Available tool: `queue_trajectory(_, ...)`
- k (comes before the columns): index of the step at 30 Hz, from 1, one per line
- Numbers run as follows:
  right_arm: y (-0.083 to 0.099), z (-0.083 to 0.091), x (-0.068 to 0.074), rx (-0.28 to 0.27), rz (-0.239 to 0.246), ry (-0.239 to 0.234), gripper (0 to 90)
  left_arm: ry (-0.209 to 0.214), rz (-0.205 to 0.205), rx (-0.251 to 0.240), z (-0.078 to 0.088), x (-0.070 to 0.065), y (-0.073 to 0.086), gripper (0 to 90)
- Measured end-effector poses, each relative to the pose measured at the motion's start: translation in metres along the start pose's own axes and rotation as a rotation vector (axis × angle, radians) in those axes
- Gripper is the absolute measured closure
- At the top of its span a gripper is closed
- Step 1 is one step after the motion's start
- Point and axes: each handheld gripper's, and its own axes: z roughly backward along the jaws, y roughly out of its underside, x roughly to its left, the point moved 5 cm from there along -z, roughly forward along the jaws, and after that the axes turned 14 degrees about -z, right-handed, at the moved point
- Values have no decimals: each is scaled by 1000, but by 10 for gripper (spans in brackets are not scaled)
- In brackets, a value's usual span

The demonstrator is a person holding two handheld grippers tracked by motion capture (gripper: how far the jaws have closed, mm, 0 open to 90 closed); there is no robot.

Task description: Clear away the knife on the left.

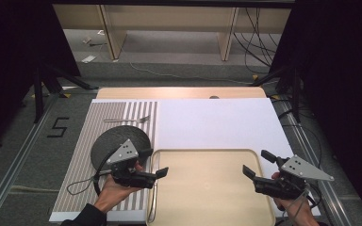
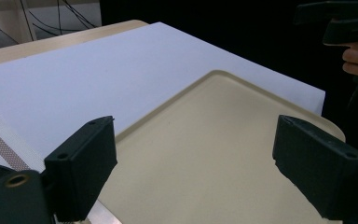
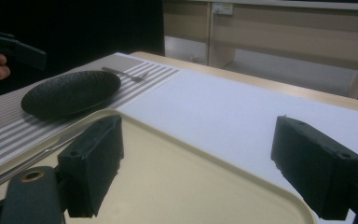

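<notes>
Two handheld grippers hover over a table, each with its black jaws spread wide apart and nothing between them. Left gripper [image 1: 154, 163], held in the person's left hand [image 1: 115, 190], sits at about 8 o'clock on the table, its jaws reaching over the near-left corner of a beige tray [image 1: 207, 188]. Right gripper [image 1: 256, 162], at about 4 o'clock, hangs above the tray's right rim, its grey three-cornered plate pointing outward.

Seen from the left gripper view, the tray [image 2: 214, 154] lies on a white sheet [image 2: 98, 79], with the other gripper at 1 o'clock against the dark backdrop.

A dark round plate [image 1: 111, 141] rests on a striped placemat [image 1: 82, 155] at 9 o'clock, just left of the tray and partly under the left gripper. A fork [image 1: 127, 120] lies on the mat beyond the plate, at 10 o'clock. Another slim metal utensil [image 3: 28, 156], too dim to identify, lies along the tray's left edge in the right gripper view.
</notes>
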Motion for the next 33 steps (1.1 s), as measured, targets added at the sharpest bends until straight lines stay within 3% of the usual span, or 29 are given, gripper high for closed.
queue_trajectory(12, 0, 0, 0, 1, 0, -4, 178, -11, -16, -33, 9, -3, 4, 145)
queue_trajectory(20, 0, 1, 1, -1, -2, -6, 178, -52, -46, -51, 14, -8, 8, 145)
queue_trajectory(23, 0, 1, 2, -1, 1, -6, 178, -62, -37, -61, 16, -7, 8, 145)
queue_trajectory(33, 0, 0, 1, -1, 1, -7, 178, -46, -29, -54, 13, -8, 9, 148)
